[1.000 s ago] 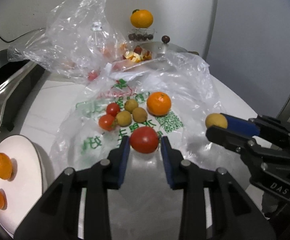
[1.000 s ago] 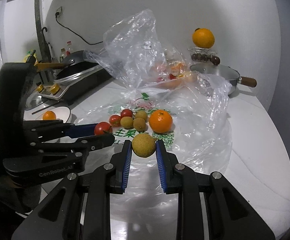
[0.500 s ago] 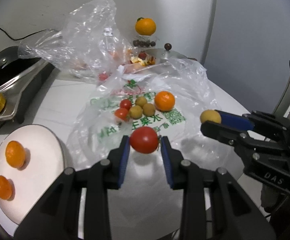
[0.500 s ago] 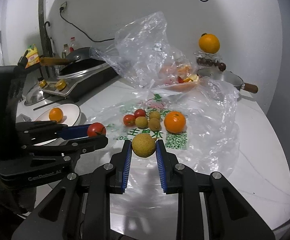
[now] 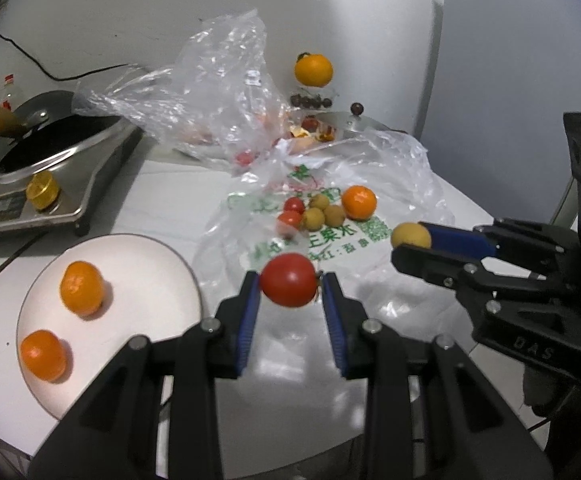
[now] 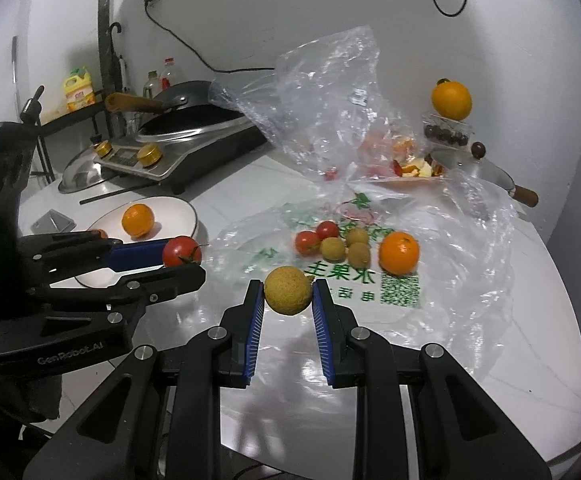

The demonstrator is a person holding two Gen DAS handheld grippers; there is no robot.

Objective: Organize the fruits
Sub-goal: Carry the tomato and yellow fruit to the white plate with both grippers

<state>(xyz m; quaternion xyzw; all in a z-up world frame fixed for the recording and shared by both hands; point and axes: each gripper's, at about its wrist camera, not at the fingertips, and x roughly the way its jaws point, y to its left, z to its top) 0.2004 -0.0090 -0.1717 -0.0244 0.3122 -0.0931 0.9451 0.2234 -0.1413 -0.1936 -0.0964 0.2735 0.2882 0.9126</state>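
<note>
Left gripper (image 5: 288, 278) is clamped on a red tomato (image 5: 288, 279), held off the bench (image 5: 162, 200) just beside the rim of a white plate (image 5: 146, 264). Right gripper (image 6: 288, 290) is clamped on a yellowish-brown longan (image 6: 288, 290), held above the near edge of a printed plastic bag (image 6: 394, 300) spread flat on the bench.

From the left wrist view both mandarins (image 5: 81, 289) on the plate are in full sight, one behind the other; the right wrist view shows only one mandarin (image 6: 137, 220) whole, the other mostly hidden behind the left gripper's fingers. The right wrist view alone shows the wooden handle of the pan (image 6: 502, 182) at the back right, a yellow bottle (image 6: 77, 90) on a rack far left, and a steel lid (image 6: 84, 170) lying beside the induction cooker (image 6: 194, 140).

On the flat bag lie two cherry tomatoes (image 6: 316, 237), three more longans (image 6: 348, 248) touching one another, and one mandarin (image 6: 399, 252) just right of them. Behind stands a crumpled clear bag (image 6: 322, 96) with fruit pieces inside, blurred by the plastic. A large orange (image 6: 451, 100) sits on a small clear box of dark round fruits (image 6: 446, 133) against the wall. A wok (image 6: 186, 96) with a wooden handle rests on the cooker.
</note>
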